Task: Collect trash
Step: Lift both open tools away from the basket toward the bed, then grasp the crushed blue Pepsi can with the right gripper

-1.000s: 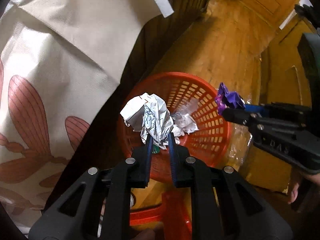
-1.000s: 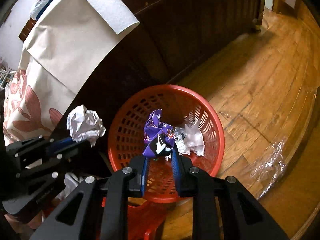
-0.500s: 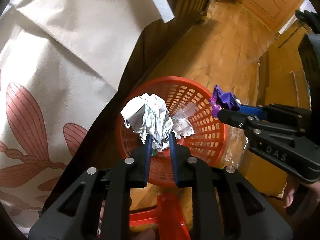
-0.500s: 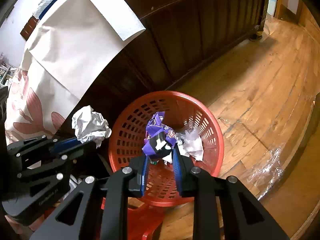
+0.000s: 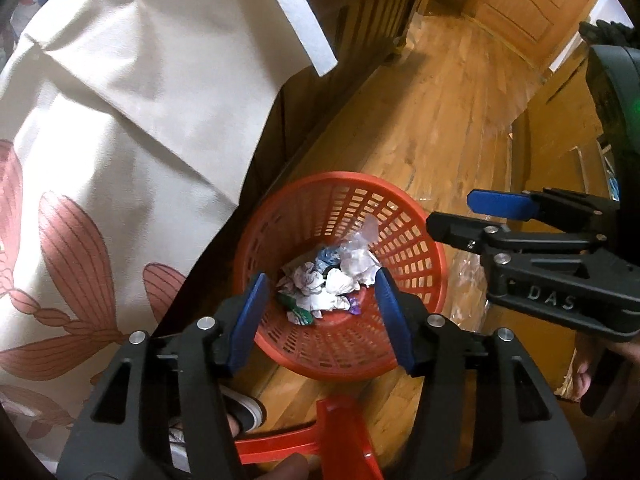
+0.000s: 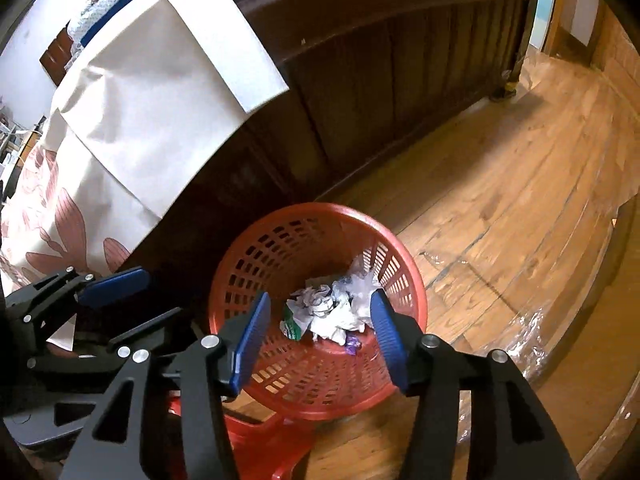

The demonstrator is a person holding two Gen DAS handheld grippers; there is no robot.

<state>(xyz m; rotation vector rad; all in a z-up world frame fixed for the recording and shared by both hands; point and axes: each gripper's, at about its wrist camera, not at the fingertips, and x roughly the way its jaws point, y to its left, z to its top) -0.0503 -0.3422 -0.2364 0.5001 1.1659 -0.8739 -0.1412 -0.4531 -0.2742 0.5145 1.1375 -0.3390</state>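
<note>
A red plastic mesh basket (image 5: 420,240) (image 6: 248,264) stands on the wooden floor beside a dark wooden bed frame. Crumpled white paper (image 5: 316,280) (image 6: 332,316) and a bit of purple wrapper (image 5: 354,300) (image 6: 352,342) lie inside it with other scraps. My left gripper (image 5: 320,308) hangs open and empty above the basket; it also shows in the right wrist view (image 6: 120,304). My right gripper (image 6: 316,332) is open and empty above the basket; it also shows in the left wrist view (image 5: 476,216).
A cream bedsheet with red leaf print (image 5: 100,160) (image 6: 120,120) drapes over the dark bed frame (image 6: 380,80) at left. A red plastic stool (image 5: 340,440) (image 6: 248,440) sits below the grippers. Clear plastic film (image 6: 520,344) lies on the floor at right. A wooden door (image 5: 520,0) stands far back.
Both grippers opened. The crumpled white paper fell from the left gripper and the purple wrapper from the right into the basket. Both grippers rose a little.
</note>
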